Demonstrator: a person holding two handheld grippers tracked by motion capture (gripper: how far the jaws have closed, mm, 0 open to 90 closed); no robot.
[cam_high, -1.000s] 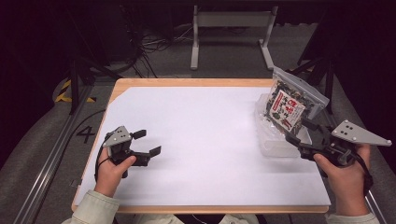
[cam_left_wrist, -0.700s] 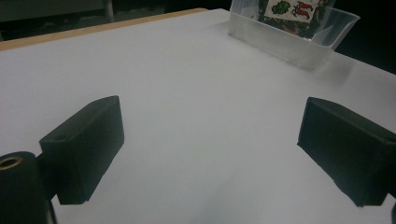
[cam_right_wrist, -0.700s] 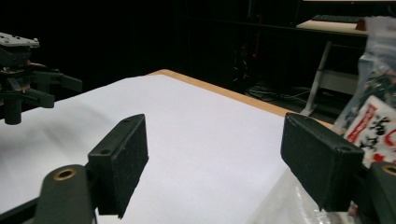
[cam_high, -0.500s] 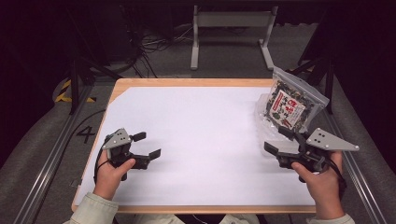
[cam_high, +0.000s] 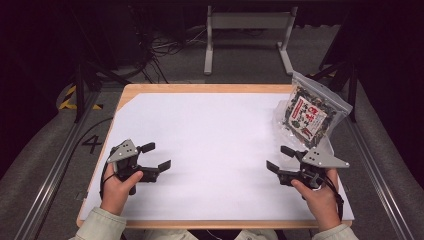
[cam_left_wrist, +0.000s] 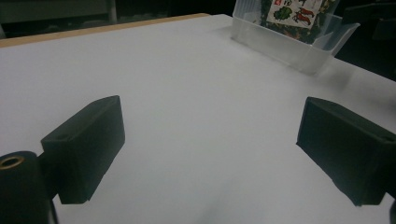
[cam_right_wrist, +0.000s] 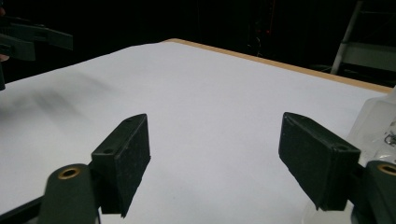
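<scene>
Though the print on the snack bag (cam_high: 306, 116) is too small to read, it stands in a clear plastic bin (cam_left_wrist: 299, 46) at the bench's (cam_high: 210, 135) far right corner, the bin probably hidden behind glare from above. The left hand-held gripper (cam_high: 156, 156) and right hand-held gripper (cam_high: 281, 159) hold open, empty jaws over white sheeting. Dark floor, cables and a metal stand (cam_high: 248, 37) lie beyond.

table (cam_high: 200, 130): lying white-topped, wood edge showing | stand (cam_high: 248, 37): standing on floor beyond table's far edge | cables (cam_high: 170, 47): trailing on floor beyond table, left of stand | rail (cam_high: 55, 170): running along table's left side
</scene>
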